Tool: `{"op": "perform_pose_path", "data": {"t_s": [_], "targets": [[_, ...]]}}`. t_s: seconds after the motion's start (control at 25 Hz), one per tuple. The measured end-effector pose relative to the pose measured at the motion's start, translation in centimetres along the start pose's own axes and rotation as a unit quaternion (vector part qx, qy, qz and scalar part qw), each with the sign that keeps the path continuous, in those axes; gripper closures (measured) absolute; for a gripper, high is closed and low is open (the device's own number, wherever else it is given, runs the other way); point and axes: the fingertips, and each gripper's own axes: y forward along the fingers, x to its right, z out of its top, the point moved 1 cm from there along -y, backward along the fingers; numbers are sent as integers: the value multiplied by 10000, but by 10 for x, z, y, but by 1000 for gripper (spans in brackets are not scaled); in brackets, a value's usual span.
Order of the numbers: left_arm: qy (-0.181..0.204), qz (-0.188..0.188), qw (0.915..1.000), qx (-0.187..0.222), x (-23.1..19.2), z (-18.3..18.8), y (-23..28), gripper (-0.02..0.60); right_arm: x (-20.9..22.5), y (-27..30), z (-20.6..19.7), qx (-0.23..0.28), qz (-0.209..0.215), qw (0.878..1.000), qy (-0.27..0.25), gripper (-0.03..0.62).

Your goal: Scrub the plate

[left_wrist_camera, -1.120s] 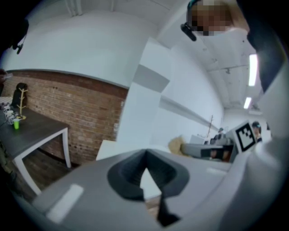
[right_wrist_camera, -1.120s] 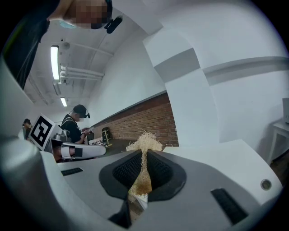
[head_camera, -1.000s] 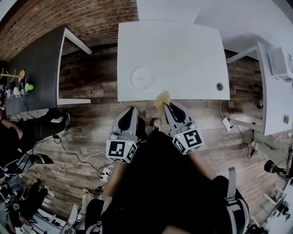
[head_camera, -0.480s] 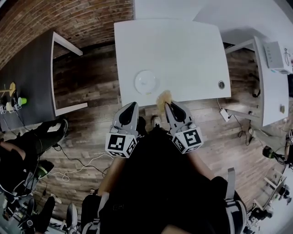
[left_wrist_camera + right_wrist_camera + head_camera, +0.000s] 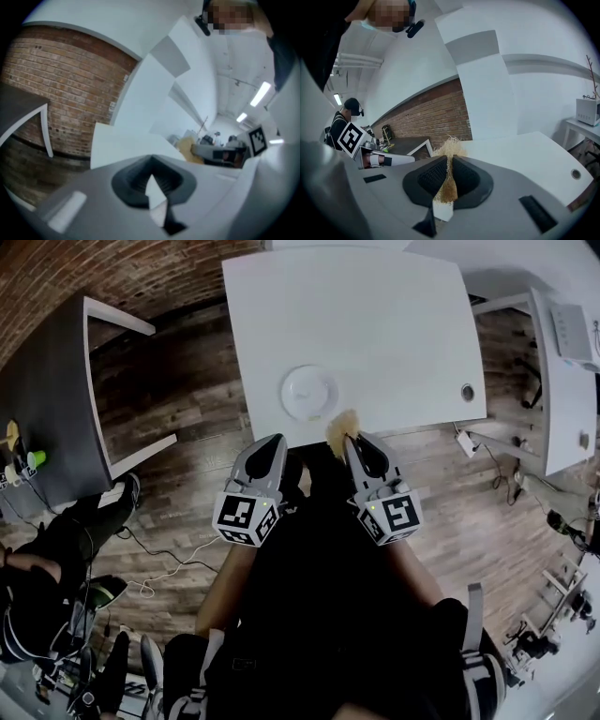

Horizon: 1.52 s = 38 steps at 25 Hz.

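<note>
A round white plate lies near the front edge of the white table in the head view. My right gripper is shut on a tan fibrous scrubber, held at the table's front edge just right of the plate. The left gripper hangs over the wooden floor just short of the table edge, below and left of the plate. Its jaws are closed with nothing between them. The plate does not show in either gripper view.
A round cable hole sits at the table's right. A dark table with small items stands at the left, another white desk at the right. Cables and a seated person's legs are on the floor at left.
The table and plate have slid closer and lower in the head view as I stepped forward. Both grippers have come up to the table's front edge; the scrubber stays clamped.
</note>
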Motion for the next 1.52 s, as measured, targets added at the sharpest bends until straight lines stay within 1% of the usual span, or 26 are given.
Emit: {"op": "perform_pose_path", "data": {"t_s": [0.16, 0.36, 0.48, 0.56, 0.68, 0.76, 0.84, 1.0, 1.2, 1.52], "targets": [[-143, 120, 9997, -168, -7, -13, 15, 578, 9, 13, -20, -241, 115, 9996, -6, 562], [-304, 356, 9989, -80, -14, -18, 28, 578, 36, 37, -52, -597, 17, 9982, 59, 562], [-293, 439, 9986, 2, -19, -21, 38, 580, 52, 52, -70, -758, -86, 9970, 114, 562], [-206, 461, 9987, 51, -21, -21, 43, 578, 57, 60, -81, -865, -118, 9961, 148, 562], [-44, 466, 9988, 114, -26, -19, 51, 579, 65, 74, -94, -981, -158, 9949, 157, 562], [-55, 435, 9989, 136, -30, -20, 55, 578, 69, 81, -102, -1066, -190, 9940, 161, 562], [-83, 406, 9991, 77, -33, -25, 57, 578, 71, 87, -110, -1143, -200, 9931, 192, 562], [6, 341, 9994, -22, -37, -30, 60, 578, 78, 99, -122, -1249, -264, 9916, 201, 562], [-48, 336, 9994, 6, -39, -32, 64, 578, 83, 109, -141, -1472, -306, 9884, 229, 562], [-109, 353, 9993, -2, -43, -37, 65, 578, 77, 120, -164, -1797, -247, 9832, 215, 562]]}}
